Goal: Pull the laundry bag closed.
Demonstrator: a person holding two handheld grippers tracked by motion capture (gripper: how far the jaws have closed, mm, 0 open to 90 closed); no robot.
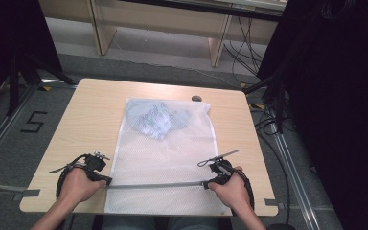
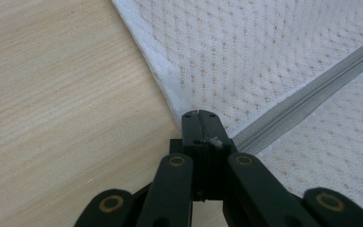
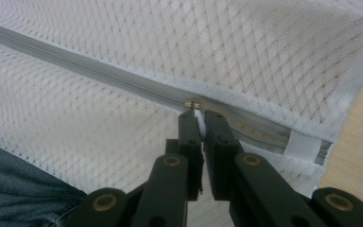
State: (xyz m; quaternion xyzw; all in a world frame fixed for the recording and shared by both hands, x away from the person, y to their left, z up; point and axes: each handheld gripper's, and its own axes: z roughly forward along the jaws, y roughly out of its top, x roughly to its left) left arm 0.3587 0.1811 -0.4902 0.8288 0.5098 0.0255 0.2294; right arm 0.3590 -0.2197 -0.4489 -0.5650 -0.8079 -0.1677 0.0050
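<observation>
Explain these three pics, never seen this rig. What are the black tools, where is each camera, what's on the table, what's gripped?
No robot arm here: a person holds a hand-held two-jaw gripper in each hand. The high view looks down on the wooden table, with the left gripper and right gripper near its front edge. The other two pictures come from cameras riding on each gripper, looking along its black jaws.

On the table lies a white mesh laundry bag with bluish clothing inside and a grey zipper across its near end. The left gripper is shut on the bag's edge at the zipper's end. The right gripper is shut on the white zipper pull, by the brass slider.
</observation>
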